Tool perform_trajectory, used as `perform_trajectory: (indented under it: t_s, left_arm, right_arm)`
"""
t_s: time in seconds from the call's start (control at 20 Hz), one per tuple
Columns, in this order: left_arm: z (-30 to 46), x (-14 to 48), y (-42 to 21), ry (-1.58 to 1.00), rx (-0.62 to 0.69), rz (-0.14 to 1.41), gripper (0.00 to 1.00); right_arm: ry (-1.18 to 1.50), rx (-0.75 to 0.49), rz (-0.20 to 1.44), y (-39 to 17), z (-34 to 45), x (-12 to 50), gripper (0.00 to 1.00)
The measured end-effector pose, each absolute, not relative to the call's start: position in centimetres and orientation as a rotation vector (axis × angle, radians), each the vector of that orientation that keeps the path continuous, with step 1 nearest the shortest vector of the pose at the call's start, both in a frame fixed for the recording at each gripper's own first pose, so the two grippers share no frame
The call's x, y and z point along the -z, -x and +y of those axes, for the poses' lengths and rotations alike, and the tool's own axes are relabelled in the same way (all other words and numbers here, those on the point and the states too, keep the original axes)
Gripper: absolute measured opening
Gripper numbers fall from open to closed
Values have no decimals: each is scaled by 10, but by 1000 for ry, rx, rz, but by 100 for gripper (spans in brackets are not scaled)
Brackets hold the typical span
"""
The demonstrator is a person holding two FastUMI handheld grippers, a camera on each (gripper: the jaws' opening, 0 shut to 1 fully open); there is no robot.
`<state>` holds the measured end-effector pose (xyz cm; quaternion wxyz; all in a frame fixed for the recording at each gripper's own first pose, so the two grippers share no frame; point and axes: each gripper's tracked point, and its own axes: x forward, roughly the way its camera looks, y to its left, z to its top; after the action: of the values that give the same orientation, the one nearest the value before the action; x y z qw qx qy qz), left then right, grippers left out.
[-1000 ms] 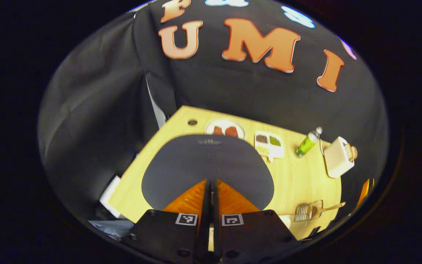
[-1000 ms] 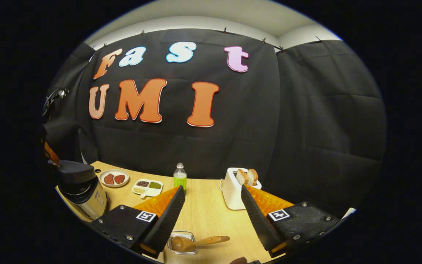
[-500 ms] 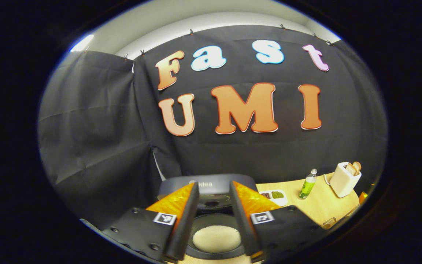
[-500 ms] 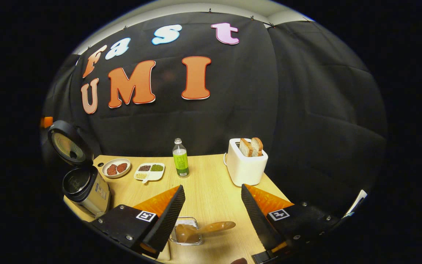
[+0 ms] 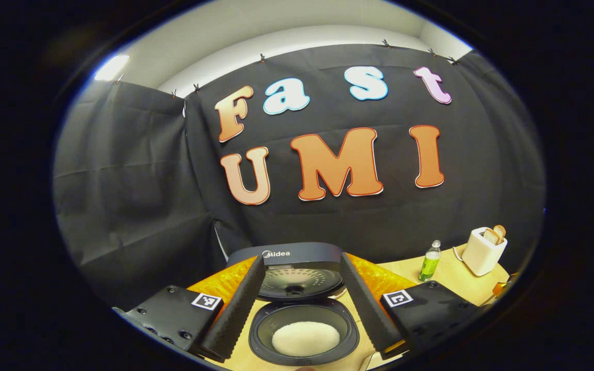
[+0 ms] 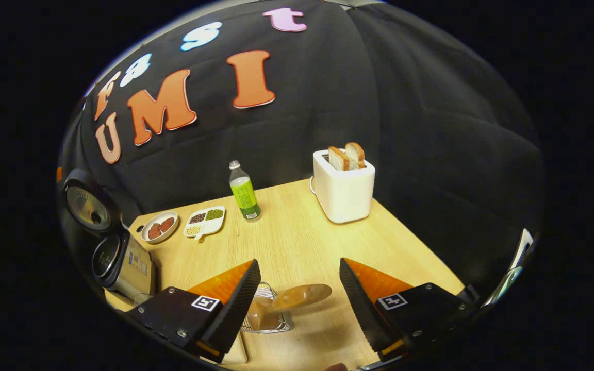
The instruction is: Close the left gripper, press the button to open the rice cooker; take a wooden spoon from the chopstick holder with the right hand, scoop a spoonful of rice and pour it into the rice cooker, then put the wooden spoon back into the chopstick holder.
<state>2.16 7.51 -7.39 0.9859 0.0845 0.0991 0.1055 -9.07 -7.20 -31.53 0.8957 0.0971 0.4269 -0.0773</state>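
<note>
The rice cooker (image 5: 304, 330) stands with its lid (image 5: 297, 281) swung up, and white rice (image 5: 305, 338) lies in its pot. My left gripper (image 5: 302, 258) hangs open above the pot, holding nothing. In the right gripper view the same cooker (image 6: 124, 260) sits at the table's left edge. A wooden spoon (image 6: 302, 295) leans out of a wire chopstick holder (image 6: 276, 323). My right gripper (image 6: 298, 263) is open just above the spoon, its fingers on either side and clear of it.
On the wooden table (image 6: 297, 232) stand a white toaster (image 6: 343, 188) with bread slices, a green bottle (image 6: 244, 191), a plate (image 6: 159, 226) with brown pieces and a divided dish (image 6: 204, 221). The table's right edge (image 6: 421, 242) runs close to the toaster.
My left gripper went from shut over the closed lid to open and drew back, and the lid sprang up. My right gripper tilted down and came closer over the spoon.
</note>
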Motion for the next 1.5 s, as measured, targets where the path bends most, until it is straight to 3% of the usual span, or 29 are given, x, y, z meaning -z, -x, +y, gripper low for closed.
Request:
perform_trajectory:
  t_s: [0.05,0.1,0.3,0.4,0.45,0.5,0.55,0.6,0.65,0.7,0.75,1.25,1.3,1.35,1.4,1.45,1.5]
  left_arm:
    - [76,73,-22,-203,-221,190,100]
    - [76,68,-21,-236,-225,174,92]
    - [55,64,-21,-257,-178,147,91]
    - [52,65,-19,-263,-169,150,91]
    - [52,66,-19,-266,-166,152,91]
    - [51,65,-19,-269,-166,152,91]
    - [53,66,-18,-274,-168,153,91]
    - [54,66,-18,-280,-172,154,91]
    - [56,67,-18,-286,-178,153,91]
    - [57,66,-18,-291,-181,153,100]
    - [57,67,-17,-293,-182,154,91]
    - [60,71,-20,-278,-163,152,91]
    - [63,72,-21,-277,-163,151,99]
    - [64,72,-20,-273,-163,150,99]
    - [66,73,-22,-266,-162,150,91]
    - [67,75,-22,-257,-161,150,100]
    - [69,75,-22,-248,-161,150,91]
  right_arm:
    - [-238,160,911,96,-68,321,95]
    - [-271,151,938,101,-61,330,95]
    - [-405,123,999,114,-36,346,89]
    - [-466,137,992,109,-29,352,82]
    - [-488,143,988,105,-27,356,67]
    - [-512,141,978,103,-24,357,72]
    - [-530,138,984,103,-20,361,54]
    - [-543,140,995,106,-19,365,53]
    - [-548,158,1015,109,-20,371,37]
    - [-560,188,1001,107,-27,370,31]
    - [-577,211,1002,107,-30,370,19]
    - [-589,275,1010,103,-33,355,8]
    - [-588,275,1002,101,-34,350,8]
    - [-592,272,995,101,-33,343,8]
    - [-592,272,988,100,-34,338,8]
    - [-590,269,974,99,-34,331,8]
    - [-585,266,954,95,-33,323,8]
